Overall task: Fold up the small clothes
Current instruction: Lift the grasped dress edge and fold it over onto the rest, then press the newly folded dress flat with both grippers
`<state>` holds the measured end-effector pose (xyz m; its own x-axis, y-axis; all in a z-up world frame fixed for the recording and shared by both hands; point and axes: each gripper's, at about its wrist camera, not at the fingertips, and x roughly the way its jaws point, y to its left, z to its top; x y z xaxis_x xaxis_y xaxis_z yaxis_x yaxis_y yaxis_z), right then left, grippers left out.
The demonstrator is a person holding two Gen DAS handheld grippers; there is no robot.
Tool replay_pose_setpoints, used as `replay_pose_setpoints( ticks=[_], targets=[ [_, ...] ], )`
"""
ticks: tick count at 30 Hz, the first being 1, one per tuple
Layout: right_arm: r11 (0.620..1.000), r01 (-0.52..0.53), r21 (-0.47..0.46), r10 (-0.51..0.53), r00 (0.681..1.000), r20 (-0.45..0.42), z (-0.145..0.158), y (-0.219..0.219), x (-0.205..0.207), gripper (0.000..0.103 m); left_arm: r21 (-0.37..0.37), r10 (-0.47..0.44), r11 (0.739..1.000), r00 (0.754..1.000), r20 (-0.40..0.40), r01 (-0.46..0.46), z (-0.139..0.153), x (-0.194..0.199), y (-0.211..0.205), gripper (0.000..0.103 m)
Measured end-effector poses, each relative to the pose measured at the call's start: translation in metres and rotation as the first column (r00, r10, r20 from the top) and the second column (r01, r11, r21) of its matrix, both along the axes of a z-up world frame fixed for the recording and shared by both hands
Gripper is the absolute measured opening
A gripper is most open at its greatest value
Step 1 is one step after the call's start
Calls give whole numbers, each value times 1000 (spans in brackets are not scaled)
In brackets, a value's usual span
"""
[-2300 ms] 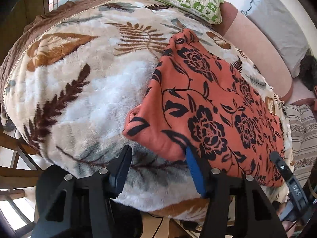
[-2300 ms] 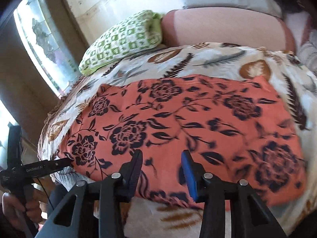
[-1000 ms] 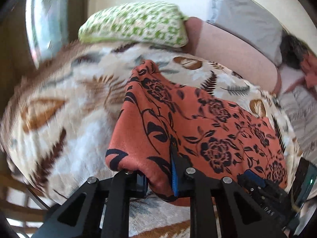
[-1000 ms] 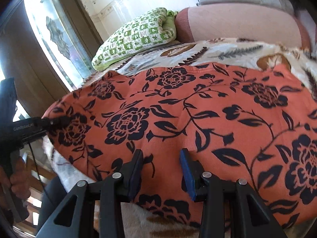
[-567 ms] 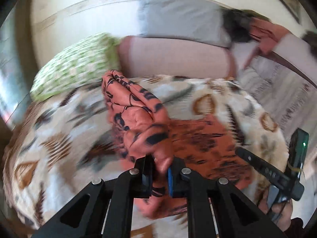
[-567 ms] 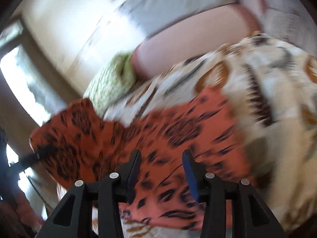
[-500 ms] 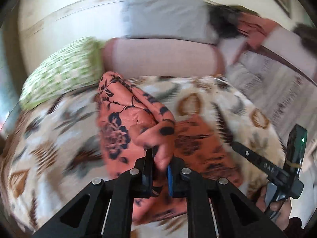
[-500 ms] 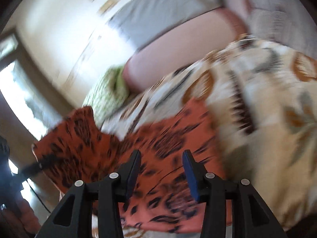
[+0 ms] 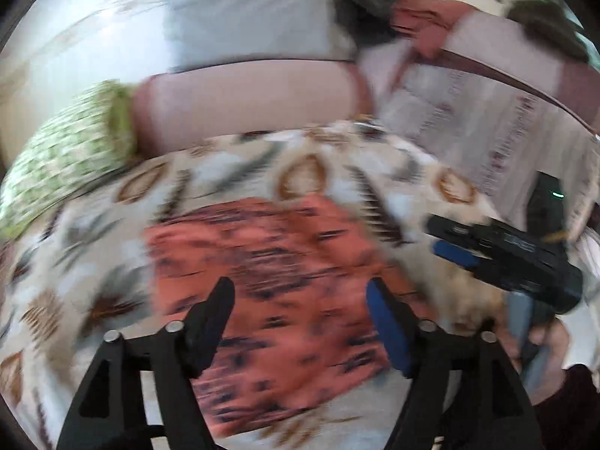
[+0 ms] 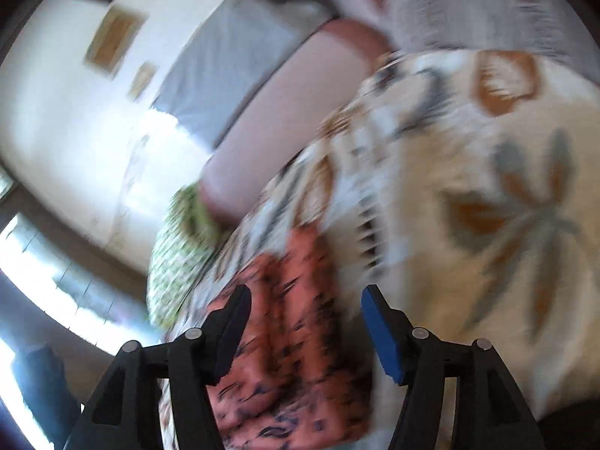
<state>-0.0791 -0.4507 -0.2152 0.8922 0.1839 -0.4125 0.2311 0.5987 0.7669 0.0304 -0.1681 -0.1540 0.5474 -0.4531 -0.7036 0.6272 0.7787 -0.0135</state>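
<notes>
Jaws on both units have just been opening: left gripper (image 9: 298,298) stands wide w/ nothing pinched, orange floral cloth (image 9: 277,285) lying flat below and between its fingers; right gripper (image 10: 305,305) also spread, pads clear of the fabric, cloth visible past its fingertips. Cloth rests folded on the leaf-print blanket (image 9: 232,172), approx. mid-bed, w/ green patterned pillow (image 9: 63,150) and pink bolster (image 9: 243,97) beyond it. Both views motion-blurred; fold edges not resolvable.
</notes>
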Motion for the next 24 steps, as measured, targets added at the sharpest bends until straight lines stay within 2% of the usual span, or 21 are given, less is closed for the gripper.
replay_pose_setpoints(
  ticks=[2,4,7,10,12,15,16,17,18,19,21,24],
  targets=[
    [994,-105,-11,105,994,13,6,20,13,70,47,79,996,997,-7,-79,-8,10,24,75],
    [986,-168,-22,168,986,-22,6,40,26,71,96,163,983,986,-38,-159,-23,21,46,75],
    [978,-197,-74,184,971,-151,1,61,54,71,115,228,970,968,-105,-215,-49,35,65,75],
    [971,-229,-63,211,954,-210,-11,64,88,71,132,233,969,956,-177,-211,-72,41,69,75],
    [960,-277,-36,256,925,-280,-24,66,115,72,120,236,969,951,-199,-216,-74,42,71,75],
    [956,-292,-33,268,912,-310,-21,73,124,72,126,218,973,956,-196,-195,-71,39,72,76],
    [946,-324,-17,303,902,-309,-20,78,125,69,126,218,972,957,-190,-196,-70,38,73,76],
    [935,-355,-7,335,888,-316,-20,86,126,59,125,221,972,957,-191,-199,-70,38,75,76],
    [923,-384,-32,351,872,-341,-16,97,124,39,122,223,972,955,-195,-202,-70,40,76,76],
    [917,-395,-54,352,866,-355,-14,103,121,29,117,227,971,952,-205,-207,-70,41,78,76],
    [928,-370,-41,335,879,-341,-10,100,114,21,110,234,970,948,-215,-215,-68,42,80,76],
    [946,-322,-40,299,913,-277,8,88,98,19,103,219,974,956,-197,-202,-62,37,81,76]
  ],
)
